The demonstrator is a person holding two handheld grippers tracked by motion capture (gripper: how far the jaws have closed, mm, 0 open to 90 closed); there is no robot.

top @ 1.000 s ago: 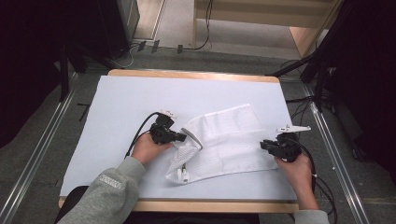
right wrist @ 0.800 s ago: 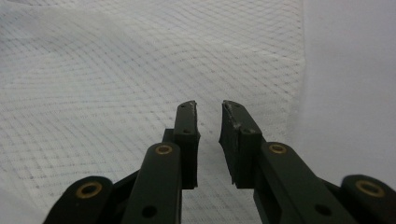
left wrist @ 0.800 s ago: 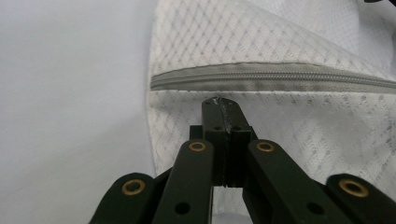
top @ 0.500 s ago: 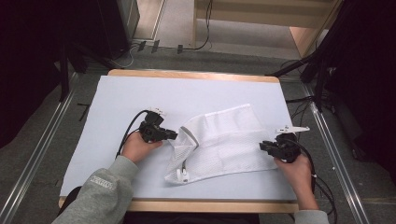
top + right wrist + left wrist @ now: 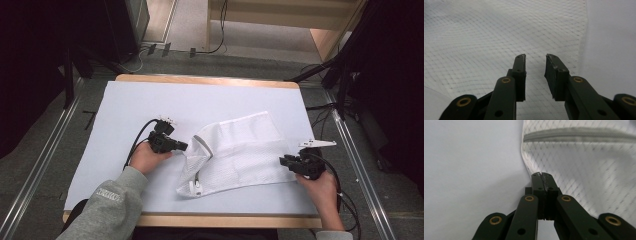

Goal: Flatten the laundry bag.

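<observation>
A white mesh bag (image 5: 240, 150) with a grey zipper (image 5: 202, 150) lies crumpled on the pale mat (image 5: 150, 100), right of centre. My left gripper (image 5: 184, 146) points right at the bag's left edge, just below the zipper (image 5: 574, 133). Its jaws (image 5: 541, 173) are pressed together where the mesh (image 5: 586, 165) edge meets their tips. My right gripper (image 5: 282, 161) sits at the bag's lower right corner and points left. Its jaws (image 5: 535, 58) stand apart and have just been opening, with nothing pinched between them. The mesh (image 5: 486, 37) lies flat beneath them.
The mat covers a wooden table whose far edge (image 5: 210, 80) shows beyond it. Metal rails (image 5: 45, 165) run along both sides of the table. Cables (image 5: 140, 137) trail from each gripper. Bare mat stretches to the left and behind the bag.
My left gripper has shifted to the left, and the bag's left edge has come along with it. The right hand has stayed in place while its jaws spread a little.
</observation>
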